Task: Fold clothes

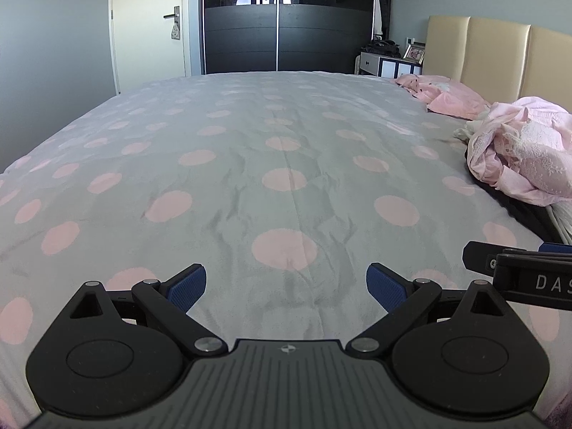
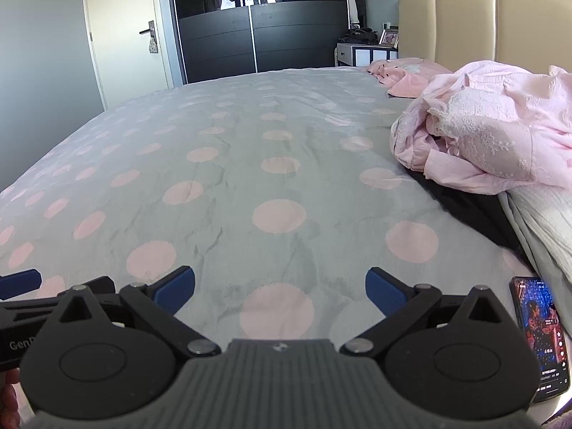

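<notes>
**Both grippers empty; clothes heap off to the right, phone in the reach path**

The left gripper (image 1: 286,286) and right gripper (image 2: 280,289) hover low over the spotted bedcover (image 1: 221,164), jaws spread wide, nothing between the blue pads (image 1: 187,287).

Risks, as judged:
- A phone (image 2: 541,336) lies just right of the right gripper, screen lit. A sideways sweep toward the clothes could knock it.
- The pink lace garment (image 2: 493,132) is crumpled, layers bunched. A blind pinch may take several layers or snag the lace.
- Dark cloth (image 2: 475,214) lies under the heap and could come up with it.

The garment sits ahead and to the right of both grippers, well apart from the left, nearer the right, untouched.
</notes>
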`<act>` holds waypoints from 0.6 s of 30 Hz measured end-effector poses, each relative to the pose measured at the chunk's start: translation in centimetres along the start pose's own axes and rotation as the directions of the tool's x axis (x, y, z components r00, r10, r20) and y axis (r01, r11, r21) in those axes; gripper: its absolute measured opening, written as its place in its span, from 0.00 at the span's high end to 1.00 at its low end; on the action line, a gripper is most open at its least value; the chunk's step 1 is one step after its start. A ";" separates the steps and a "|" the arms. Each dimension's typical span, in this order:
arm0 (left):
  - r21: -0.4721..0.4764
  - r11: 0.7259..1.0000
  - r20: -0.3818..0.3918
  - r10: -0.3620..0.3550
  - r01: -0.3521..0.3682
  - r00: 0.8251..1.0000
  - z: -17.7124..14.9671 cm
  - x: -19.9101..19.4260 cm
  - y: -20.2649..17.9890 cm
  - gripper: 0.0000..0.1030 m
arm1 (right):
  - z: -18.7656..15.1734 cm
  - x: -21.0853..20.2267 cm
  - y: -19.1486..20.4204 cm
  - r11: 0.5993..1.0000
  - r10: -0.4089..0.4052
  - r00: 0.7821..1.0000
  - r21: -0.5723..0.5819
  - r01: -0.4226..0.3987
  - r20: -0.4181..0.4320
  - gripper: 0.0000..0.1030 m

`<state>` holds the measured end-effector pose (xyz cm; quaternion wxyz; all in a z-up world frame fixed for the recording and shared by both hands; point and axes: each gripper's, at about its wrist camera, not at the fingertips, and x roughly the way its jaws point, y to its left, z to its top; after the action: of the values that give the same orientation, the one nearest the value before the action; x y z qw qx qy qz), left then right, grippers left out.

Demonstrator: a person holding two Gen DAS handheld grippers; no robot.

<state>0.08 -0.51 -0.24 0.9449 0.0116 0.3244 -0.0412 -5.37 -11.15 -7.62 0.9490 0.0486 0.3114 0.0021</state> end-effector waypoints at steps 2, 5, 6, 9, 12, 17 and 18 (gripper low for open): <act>-0.002 1.000 -0.009 0.004 -0.004 1.000 0.0 0.1 0.1 0.05 | 0.0 0.0 0.0 1.000 -0.001 1.000 0.002 0.001 -0.001 0.01; -0.001 1.000 -0.012 0.005 -0.006 1.000 -0.1 0.1 0.1 0.05 | 0.0 0.0 0.0 1.000 0.001 1.000 0.003 -0.001 0.000 0.01; 0.000 1.000 -0.013 0.005 -0.005 1.000 -0.1 0.1 0.0 0.05 | 0.0 0.0 0.0 1.000 0.003 1.000 0.002 -0.003 -0.001 0.01; 0.003 1.000 -0.018 0.004 -0.004 1.000 -0.1 0.1 0.1 0.05 | -0.1 0.0 0.1 1.000 0.005 1.000 -0.007 -0.005 -0.001 0.01; 0.004 1.000 -0.020 0.005 -0.005 1.000 0.0 0.1 0.1 0.05 | -0.1 0.1 0.1 1.000 0.004 1.000 -0.012 -0.004 -0.001 0.01; 0.006 1.000 -0.015 0.004 -0.004 1.000 -0.1 0.1 0.1 0.05 | -0.2 0.0 0.1 1.000 0.004 1.000 -0.012 -0.004 0.005 0.01; 0.008 1.000 -0.014 0.004 -0.004 1.000 -0.1 0.1 0.0 0.05 | -0.2 0.0 0.2 1.000 0.004 1.000 -0.013 -0.004 0.006 0.01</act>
<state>0.04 -0.47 -0.38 0.9427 0.0161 0.3309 -0.0404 -5.50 -10.95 -7.80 0.9502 0.0429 0.3085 0.0058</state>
